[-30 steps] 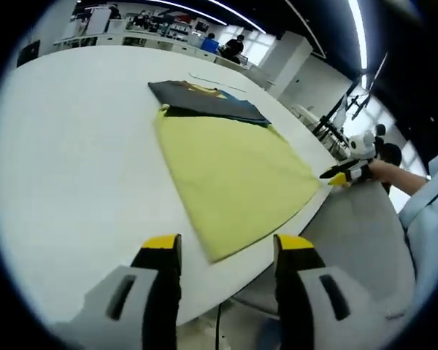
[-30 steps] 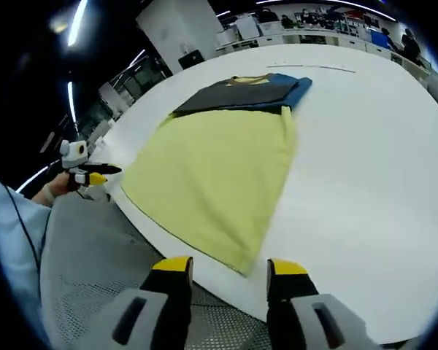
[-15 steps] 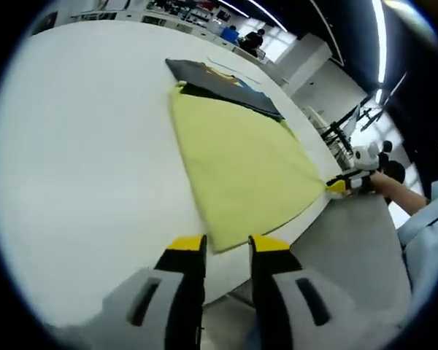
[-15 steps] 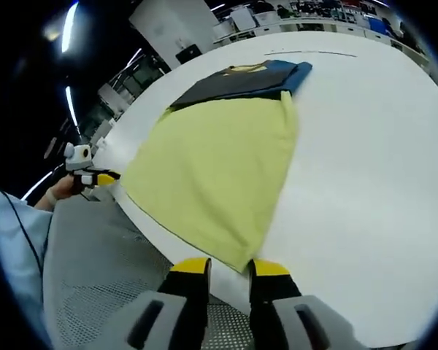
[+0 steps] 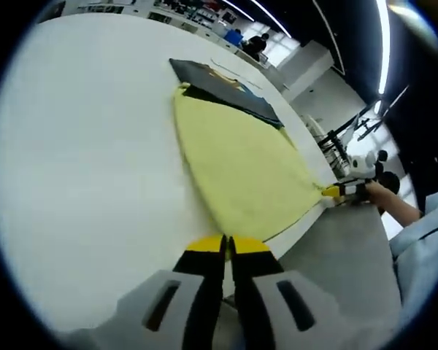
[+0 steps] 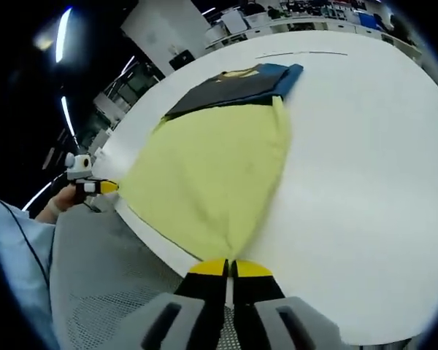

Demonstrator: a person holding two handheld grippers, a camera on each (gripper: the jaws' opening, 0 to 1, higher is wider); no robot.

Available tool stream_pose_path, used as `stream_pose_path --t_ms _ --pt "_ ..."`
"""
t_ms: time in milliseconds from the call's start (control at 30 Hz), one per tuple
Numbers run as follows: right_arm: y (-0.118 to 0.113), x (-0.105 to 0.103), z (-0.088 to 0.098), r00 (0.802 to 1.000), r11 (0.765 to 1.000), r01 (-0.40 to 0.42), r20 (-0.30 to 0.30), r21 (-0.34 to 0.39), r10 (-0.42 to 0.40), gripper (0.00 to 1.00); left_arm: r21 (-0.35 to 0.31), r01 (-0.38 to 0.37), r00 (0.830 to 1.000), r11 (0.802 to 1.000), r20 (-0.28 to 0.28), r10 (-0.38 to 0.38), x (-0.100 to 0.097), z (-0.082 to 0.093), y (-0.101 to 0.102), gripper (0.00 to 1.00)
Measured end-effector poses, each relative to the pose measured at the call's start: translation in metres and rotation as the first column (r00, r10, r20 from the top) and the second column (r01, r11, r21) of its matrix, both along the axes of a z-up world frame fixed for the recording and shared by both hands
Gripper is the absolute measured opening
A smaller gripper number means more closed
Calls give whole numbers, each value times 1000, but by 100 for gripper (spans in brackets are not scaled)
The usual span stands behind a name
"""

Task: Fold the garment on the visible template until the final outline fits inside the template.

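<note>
**Both grippers pinched on the near corners of the yellow garment**

Left gripper view
- Item 1: my left gripper (image 5: 227, 246), 2 yellow-tipped jaws pressed together on the nearest corner of the yellow garment (image 5: 241, 164). I read this as a grip on the cloth.
- Item 2: the yellow garment spreads flat away from my jaws across the white table (image 5: 80, 160), narrowing toward its far end.
- Item 3: a dark garment (image 5: 223, 87) lies flat at the far end of the yellow one, touching or overlapping it; I cannot tell which lies on top.
- Item 4: my right gripper (image 5: 334, 191) enters to the right of my jaws, its yellow tip at the yellow garment's other near corner, at the table edge.
- Item 5: a grey chair seat (image 5: 343, 255) sits just off the table edge, right of my jaws.

Right gripper view
- Item 1: my right gripper (image 6: 229, 267), 2 jaws closed together on the yellow garment (image 6: 212, 171) at its nearest corner.
- Item 2: the dark garment (image 6: 230, 87) sits beyond the yellow one, with a blue edge on its right side.
- Item 3: my left gripper (image 6: 102, 187) appears to the left, at the table (image 6: 358, 182) edge, its tip at the yellow garment's left corner.
- Item 4: the grey chair (image 6: 102, 284) lies below-left of my jaws.
</note>
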State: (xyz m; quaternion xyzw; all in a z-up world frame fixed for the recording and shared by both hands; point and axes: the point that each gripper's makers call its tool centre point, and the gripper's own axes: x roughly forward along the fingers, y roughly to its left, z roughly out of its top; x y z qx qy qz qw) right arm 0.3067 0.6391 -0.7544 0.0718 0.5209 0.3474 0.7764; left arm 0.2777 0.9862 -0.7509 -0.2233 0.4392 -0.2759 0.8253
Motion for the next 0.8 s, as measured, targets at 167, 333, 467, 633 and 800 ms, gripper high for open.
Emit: stream_pose_path --t_ms 167,333,467,633,800 --pt "-4 -8 19 999 998 41 -3 55 -41 0 -84 -31 999 996 12 32 -3 25 -3 0" --pt "-13 -25 32 997 994 68 -29 85 -65 0 -119 -21 999 993 27 24 -15 48 -12 0" --pt "-21 -36 46 993 986 113 -52 124 -108 0 -138 -14 999 990 34 18 -24 61 -17 0" --pt "-26 -44 60 986 974 162 -70 157 -152 0 -165 8 999 986 51 0 -33 82 -28 0" --pt "-30 -54 77 981 968 182 -93 176 -168 0 -160 26 999 987 52 -18 -43 95 -32 0"
